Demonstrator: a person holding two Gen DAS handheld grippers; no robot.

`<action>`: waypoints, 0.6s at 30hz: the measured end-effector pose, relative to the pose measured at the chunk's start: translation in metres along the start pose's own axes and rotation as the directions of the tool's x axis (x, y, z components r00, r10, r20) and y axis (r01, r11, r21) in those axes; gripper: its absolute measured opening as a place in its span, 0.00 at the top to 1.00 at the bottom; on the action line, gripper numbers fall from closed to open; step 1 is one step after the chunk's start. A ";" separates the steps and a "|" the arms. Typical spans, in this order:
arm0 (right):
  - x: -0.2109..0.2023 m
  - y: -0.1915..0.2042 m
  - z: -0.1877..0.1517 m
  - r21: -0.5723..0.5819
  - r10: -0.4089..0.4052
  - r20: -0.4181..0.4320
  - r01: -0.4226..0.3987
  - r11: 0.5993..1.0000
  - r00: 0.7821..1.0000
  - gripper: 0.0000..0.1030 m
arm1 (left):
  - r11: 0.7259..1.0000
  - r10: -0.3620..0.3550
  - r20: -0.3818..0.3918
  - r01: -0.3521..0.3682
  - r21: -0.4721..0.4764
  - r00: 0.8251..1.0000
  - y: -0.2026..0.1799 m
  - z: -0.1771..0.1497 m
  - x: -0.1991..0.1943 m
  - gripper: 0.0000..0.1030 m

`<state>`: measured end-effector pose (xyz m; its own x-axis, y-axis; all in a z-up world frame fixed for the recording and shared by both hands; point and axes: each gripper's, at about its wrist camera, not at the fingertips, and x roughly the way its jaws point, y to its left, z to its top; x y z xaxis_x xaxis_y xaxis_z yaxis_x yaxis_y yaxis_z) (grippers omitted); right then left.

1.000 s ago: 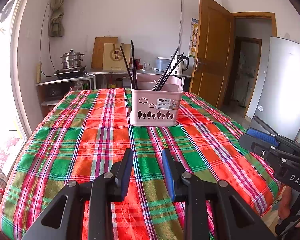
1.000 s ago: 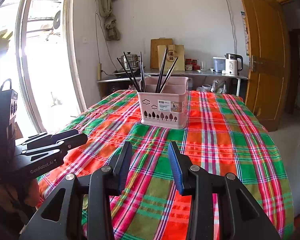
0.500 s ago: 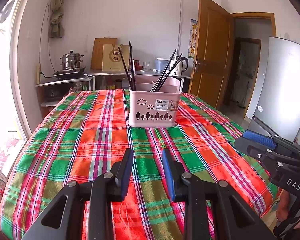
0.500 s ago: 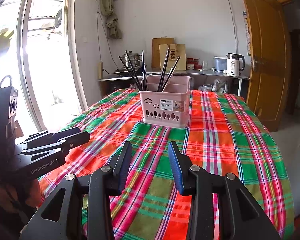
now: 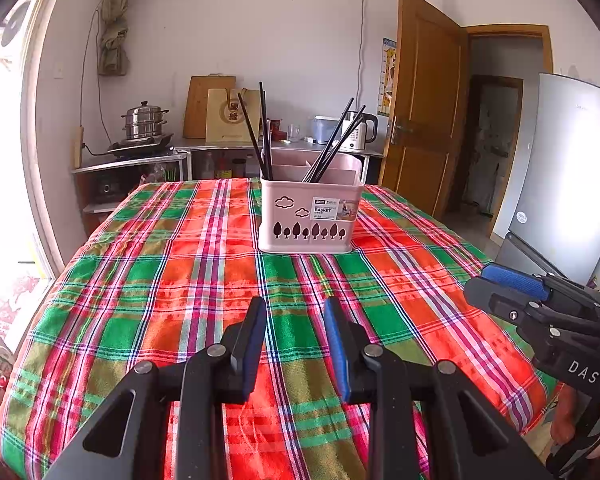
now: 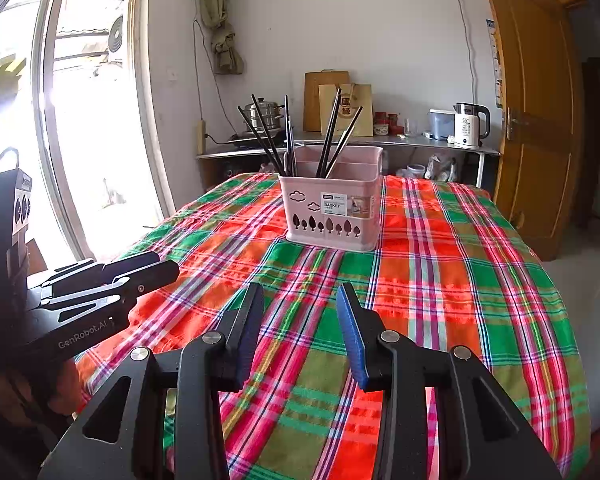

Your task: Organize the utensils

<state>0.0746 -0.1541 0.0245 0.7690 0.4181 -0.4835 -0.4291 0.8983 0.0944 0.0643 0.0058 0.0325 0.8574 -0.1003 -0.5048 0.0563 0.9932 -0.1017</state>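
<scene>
Two empty grippers, left gripper [image 5: 294,312] and right gripper [image 6: 300,300], gape; our pink basket [image 5: 310,216] at twelve o'clock holds maybe six chopsticks [image 5: 330,144].

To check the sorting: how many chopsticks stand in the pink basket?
5 chopsticks: three on the left of the basket, two on the right; others may be hidden.

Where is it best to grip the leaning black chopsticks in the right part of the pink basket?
Probably the bare upper ends of the chopsticks, from above. They stick out over the pink basket rim, leaning right; its walls hide the lower ends.
</scene>
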 end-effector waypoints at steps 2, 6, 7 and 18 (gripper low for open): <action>0.001 -0.001 0.001 0.000 0.001 -0.002 -0.001 1.000 1.000 0.62 | 1.000 0.003 -0.001 -0.003 0.001 1.000 0.001 -0.001 0.000 0.71; 0.000 0.000 0.001 -0.001 0.002 -0.001 -0.002 1.000 1.000 0.62 | 1.000 0.003 0.000 -0.003 0.001 1.000 0.001 -0.001 0.000 0.71; 0.000 0.000 0.001 -0.002 0.001 -0.001 -0.001 1.000 1.000 0.62 | 1.000 0.003 0.000 -0.003 0.002 1.000 0.001 -0.001 0.000 0.71; 0.000 0.001 0.001 0.000 0.004 -0.003 -0.004 1.000 1.000 0.62 | 1.000 0.011 0.004 -0.011 0.011 1.000 -0.004 -0.001 -0.001 0.71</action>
<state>0.0743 -0.1528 0.0251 0.7659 0.4211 -0.4859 -0.4322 0.8967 0.0958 0.0624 0.0020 0.0327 0.8599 -0.0895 -0.5025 0.0528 0.9948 -0.0868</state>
